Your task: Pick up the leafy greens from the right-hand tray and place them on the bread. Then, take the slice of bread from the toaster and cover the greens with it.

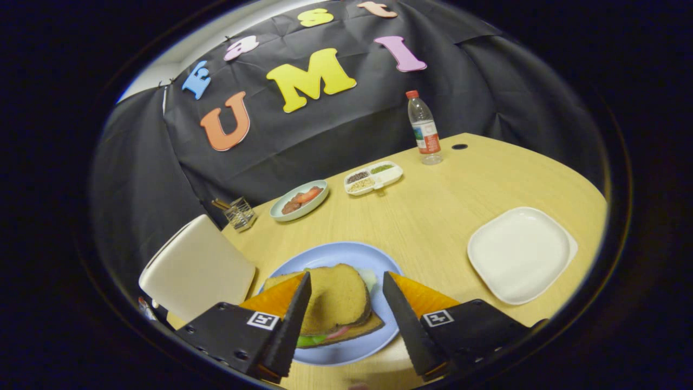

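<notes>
Looked like the last step, all but done: top slice already lay over the greens and lower bread on the blue plate. Called next, most likely, only for backing off without nudging the stack. Gripper stood spread wide, gripping nothing, fingers either side of the sandwich; contact could not be told. White tray sat right.
</notes>
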`<state>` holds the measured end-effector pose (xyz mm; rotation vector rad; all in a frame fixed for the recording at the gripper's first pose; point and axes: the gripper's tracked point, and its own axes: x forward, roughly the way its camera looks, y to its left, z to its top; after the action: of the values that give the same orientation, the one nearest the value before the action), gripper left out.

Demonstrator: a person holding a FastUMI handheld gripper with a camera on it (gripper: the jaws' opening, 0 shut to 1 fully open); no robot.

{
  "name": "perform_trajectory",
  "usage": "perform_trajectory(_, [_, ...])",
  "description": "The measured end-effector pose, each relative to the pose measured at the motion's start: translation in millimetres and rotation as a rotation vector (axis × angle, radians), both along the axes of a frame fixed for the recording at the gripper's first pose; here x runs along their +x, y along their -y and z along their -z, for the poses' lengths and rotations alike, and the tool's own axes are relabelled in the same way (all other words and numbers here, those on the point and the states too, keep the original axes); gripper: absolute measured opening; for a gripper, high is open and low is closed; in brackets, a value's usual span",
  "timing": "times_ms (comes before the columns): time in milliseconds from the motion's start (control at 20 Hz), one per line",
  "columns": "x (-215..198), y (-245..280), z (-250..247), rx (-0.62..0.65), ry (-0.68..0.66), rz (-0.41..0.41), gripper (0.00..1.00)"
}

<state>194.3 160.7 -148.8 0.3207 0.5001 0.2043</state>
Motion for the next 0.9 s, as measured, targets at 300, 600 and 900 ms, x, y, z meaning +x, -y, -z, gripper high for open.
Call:
perform_trajectory(300, [-28, 31, -69, -0.146, 0.236, 0.069, 0.96])
perform_trajectory(600, [-98, 42, -152, -0.266, 0.466, 0.113, 0.96])
perform_trajectory(900, [-169, 41, -190, -0.257, 0.565, 0.148, 0.96])
